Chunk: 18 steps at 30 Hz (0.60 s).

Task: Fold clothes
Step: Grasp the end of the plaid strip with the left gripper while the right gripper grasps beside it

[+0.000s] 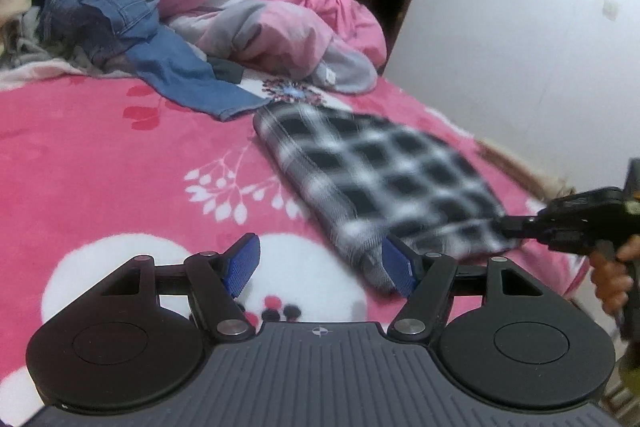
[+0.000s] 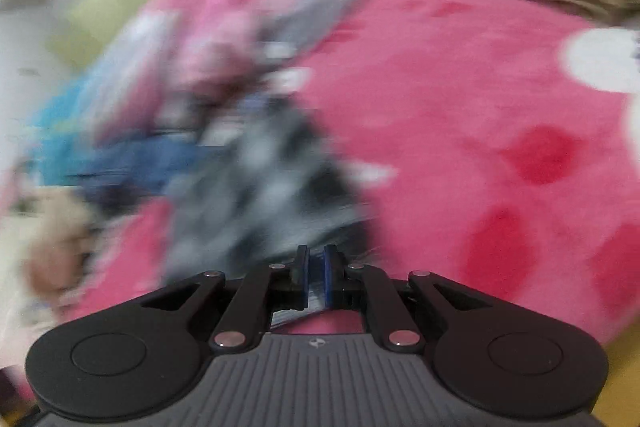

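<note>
On the pink bedspread (image 1: 100, 155) the folded plaid garment (image 1: 372, 171) is my landmark. To its left, further back, blue jeans (image 1: 120, 19) sprawl over a grey heap, one leg trailing almost to the plaid's far corner. Behind it lies a bunched pink-and-white duvet (image 1: 256, 7). At its near corner the left gripper (image 1: 320, 267) stands with fingers spread, nothing between them (one blue pad just beside the fabric's edge). At its right edge the right gripper (image 2: 316, 275), in a person's hand (image 1: 612, 279), is clenched on the plaid cloth.
</note>
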Available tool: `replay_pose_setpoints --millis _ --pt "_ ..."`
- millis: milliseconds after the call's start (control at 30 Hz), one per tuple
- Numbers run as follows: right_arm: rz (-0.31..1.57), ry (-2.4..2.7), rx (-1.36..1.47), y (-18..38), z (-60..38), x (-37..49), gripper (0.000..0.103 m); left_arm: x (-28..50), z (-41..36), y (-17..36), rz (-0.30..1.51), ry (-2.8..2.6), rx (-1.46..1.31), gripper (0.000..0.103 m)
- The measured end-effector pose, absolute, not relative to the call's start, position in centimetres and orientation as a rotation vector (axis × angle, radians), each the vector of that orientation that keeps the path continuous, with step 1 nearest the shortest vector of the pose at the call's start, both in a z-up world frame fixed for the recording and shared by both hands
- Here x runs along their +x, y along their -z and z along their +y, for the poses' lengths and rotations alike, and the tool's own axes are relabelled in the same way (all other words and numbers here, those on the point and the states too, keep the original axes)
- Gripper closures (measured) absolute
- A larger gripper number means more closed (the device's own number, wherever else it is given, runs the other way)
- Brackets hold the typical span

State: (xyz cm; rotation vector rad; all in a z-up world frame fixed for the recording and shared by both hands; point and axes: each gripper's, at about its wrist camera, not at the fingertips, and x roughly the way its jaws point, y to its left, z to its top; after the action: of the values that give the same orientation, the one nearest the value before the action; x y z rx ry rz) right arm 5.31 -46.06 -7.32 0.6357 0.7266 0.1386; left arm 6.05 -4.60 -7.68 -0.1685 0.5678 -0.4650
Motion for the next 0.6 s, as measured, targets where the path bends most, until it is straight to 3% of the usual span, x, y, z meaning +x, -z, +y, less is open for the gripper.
replay_pose_setpoints --millis 333,600 --pt "0.64 -0.221 0.832 6.6 -48.0 0.9 0.096 5.2 -9.6 6.0 0.456 0.538 0.137 0.035" --pt "0.721 -0.335 0.998 8.2 -47.3 2.1 0.075 6.4 -14.8 7.1 0.417 0.659 0.461 0.032"
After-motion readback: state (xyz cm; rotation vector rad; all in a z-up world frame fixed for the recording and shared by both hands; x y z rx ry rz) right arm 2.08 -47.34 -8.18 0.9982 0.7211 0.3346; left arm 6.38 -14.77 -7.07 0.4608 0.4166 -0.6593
